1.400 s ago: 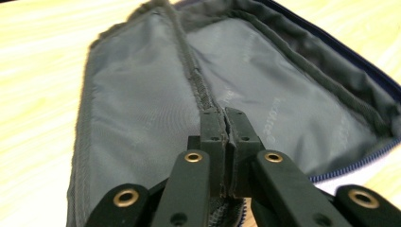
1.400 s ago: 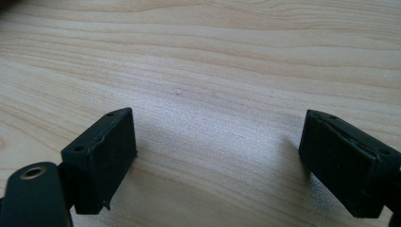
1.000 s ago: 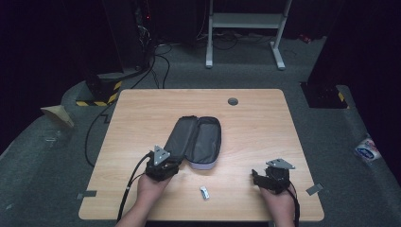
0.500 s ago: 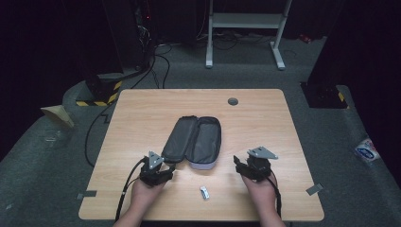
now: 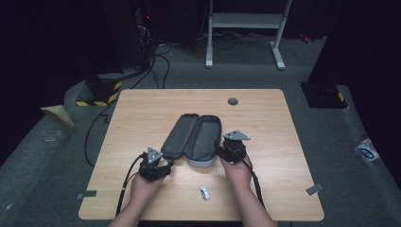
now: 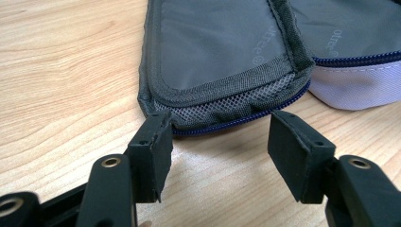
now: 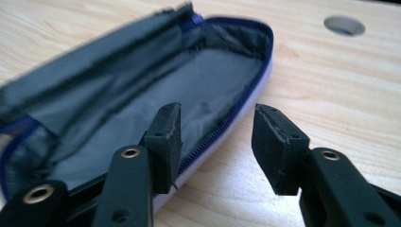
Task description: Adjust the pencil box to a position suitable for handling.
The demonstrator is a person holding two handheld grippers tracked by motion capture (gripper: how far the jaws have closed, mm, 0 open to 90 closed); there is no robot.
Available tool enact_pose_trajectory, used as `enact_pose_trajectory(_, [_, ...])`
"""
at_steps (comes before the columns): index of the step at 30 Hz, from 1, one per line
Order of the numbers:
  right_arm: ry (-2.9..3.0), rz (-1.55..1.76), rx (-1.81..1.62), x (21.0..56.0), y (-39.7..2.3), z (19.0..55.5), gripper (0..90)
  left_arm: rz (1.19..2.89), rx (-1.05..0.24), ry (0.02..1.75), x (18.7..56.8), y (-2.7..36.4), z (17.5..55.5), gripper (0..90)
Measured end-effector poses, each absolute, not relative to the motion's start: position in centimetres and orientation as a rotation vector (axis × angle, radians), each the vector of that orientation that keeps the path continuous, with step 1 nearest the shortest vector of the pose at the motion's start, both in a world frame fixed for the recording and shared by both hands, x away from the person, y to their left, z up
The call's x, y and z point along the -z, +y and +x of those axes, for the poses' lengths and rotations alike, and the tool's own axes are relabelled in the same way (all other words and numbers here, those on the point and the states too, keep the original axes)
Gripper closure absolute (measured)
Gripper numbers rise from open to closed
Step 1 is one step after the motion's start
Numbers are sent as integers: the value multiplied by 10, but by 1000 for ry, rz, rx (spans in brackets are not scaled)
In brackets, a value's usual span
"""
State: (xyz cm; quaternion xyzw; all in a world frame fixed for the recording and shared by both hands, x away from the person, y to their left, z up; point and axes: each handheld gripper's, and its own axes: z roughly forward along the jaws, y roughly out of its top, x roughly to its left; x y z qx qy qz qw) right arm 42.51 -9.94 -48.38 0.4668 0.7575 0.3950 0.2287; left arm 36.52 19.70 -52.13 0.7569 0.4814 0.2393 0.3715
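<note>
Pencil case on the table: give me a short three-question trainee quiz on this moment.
1. True or false: the pencil case lies zipped shut.
2. Which is nearest the table's front edge? A) the round hole B) the small silver object C) the case
3. Fill in: the right gripper's jaws straddle the case's ___ edge.

Key
1. False: it lies open, grey lining up.
2. B.
3. Zipper; the jaws have just been closing, the pads not yet pressing. The left gripper stands open at the case's near corner.
</note>
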Motion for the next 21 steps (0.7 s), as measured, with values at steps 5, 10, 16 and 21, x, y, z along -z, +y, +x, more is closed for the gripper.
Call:
enact_pose_trajectory(5, [2116,1303,-1065,494,-101,420,550,1921,-612,1261,522,201,373,425])
enact_pose_trajectory(10, [2171,1276,-1041,506,-96,402,535,1910,-613,1281,520,203,382,428])
enact_pose_trajectory(16, [2202,1256,-1061,516,-89,379,517,1887,-598,1275,519,199,374,433])
enact_pose_trajectory(21, [2217,1218,-1100,515,-83,367,508,1836,-606,1239,510,191,355,433])
